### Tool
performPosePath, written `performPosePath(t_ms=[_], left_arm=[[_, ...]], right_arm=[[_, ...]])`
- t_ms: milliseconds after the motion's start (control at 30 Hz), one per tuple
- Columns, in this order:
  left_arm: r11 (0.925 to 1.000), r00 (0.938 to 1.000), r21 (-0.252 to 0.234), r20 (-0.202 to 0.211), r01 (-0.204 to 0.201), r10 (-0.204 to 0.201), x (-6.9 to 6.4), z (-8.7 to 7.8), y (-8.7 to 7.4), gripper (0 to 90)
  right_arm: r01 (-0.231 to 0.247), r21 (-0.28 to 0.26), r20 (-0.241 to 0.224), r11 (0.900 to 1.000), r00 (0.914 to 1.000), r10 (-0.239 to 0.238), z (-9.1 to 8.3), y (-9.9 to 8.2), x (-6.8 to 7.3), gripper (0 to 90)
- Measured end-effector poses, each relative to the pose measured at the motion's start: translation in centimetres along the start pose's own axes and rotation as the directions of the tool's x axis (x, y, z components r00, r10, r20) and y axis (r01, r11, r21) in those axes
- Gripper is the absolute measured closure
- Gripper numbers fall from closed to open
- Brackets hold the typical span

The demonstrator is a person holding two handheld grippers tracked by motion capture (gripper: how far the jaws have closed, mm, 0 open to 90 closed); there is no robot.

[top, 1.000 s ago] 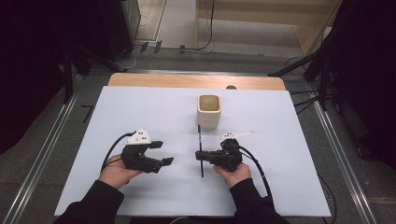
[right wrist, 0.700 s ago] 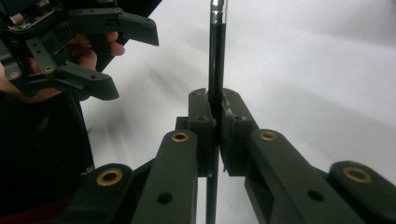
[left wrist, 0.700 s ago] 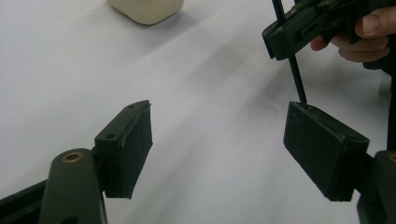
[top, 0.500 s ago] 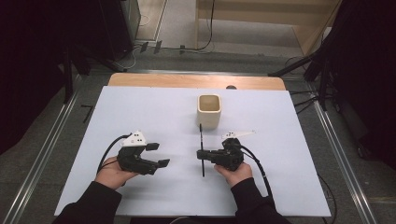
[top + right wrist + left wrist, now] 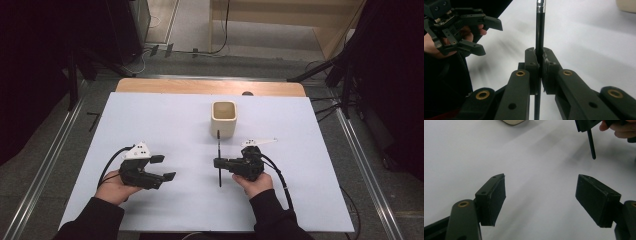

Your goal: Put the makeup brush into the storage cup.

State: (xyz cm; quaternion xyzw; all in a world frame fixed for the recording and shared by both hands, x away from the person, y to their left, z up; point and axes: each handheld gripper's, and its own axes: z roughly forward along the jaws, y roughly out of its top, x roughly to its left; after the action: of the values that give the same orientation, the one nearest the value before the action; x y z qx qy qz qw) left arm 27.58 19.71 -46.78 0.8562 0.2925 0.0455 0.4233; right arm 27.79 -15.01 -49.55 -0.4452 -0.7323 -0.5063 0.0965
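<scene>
A thin black pen is clamped in my right gripper, held above the white table and pointing toward the far edge. In the right gripper view the pen rises straight up between the shut jaws of the right gripper. A cream square cup stands upright just beyond the pen's far tip. My left gripper hovers at the near left, open with nothing between its pads. The left gripper view shows the pen's lower end farther off, and the cup's base at the top edge.
The white table sheet has a wooden strip along its far edge. Metal rails run along both sides of the table. Cables lie on the floor beyond. A cable trails from each gripper toward the person's sleeves.
The left gripper has drifted slightly toward the near left. The right gripper has kept its hold on the pen, almost in place.
</scene>
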Motion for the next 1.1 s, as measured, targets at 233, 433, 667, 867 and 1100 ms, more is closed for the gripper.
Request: performPosePath(t_ms=[233, 433, 667, 867, 1100], left_arm=[[0.9999, 0.9999, 0.006, -0.015, 0.008, -0.008, 0.3, -0.4, -0.4, 24.9], [0.9998, 0.9998, 0.004, -0.014, 0.017, -0.017, 0.5, -0.5, -0.4, 24.9], [0.9998, 0.9997, 0.000, -0.016, 0.018, -0.018, 0.5, -0.5, -0.4, 25.1], [0.9997, 0.9997, -0.005, -0.014, 0.022, -0.022, 0.6, -0.5, -0.4, 25.1], [0.9998, 0.9998, -0.006, -0.012, 0.018, -0.019, 0.6, -0.5, -0.4, 25.1]], right_arm=[[-0.001, -0.013, 0.017, 0.9999, 0.9999, 0.001, -0.6, 0.3, -0.3, 85.9], [0.001, -0.021, 0.030, 0.9998, 0.9996, 0.000, -1.1, 0.6, -0.6, 85.9], [0.005, -0.022, 0.040, 0.9997, 0.9992, -0.004, -1.4, 0.8, -0.8, 85.9], [0.002, -0.031, 0.047, 0.9995, 0.9989, 0.000, -1.8, 1.0, -1.0, 85.9], [0.012, -0.036, 0.057, 0.9993, 0.9983, -0.010, -2.4, 1.5, -1.3, 85.9]])
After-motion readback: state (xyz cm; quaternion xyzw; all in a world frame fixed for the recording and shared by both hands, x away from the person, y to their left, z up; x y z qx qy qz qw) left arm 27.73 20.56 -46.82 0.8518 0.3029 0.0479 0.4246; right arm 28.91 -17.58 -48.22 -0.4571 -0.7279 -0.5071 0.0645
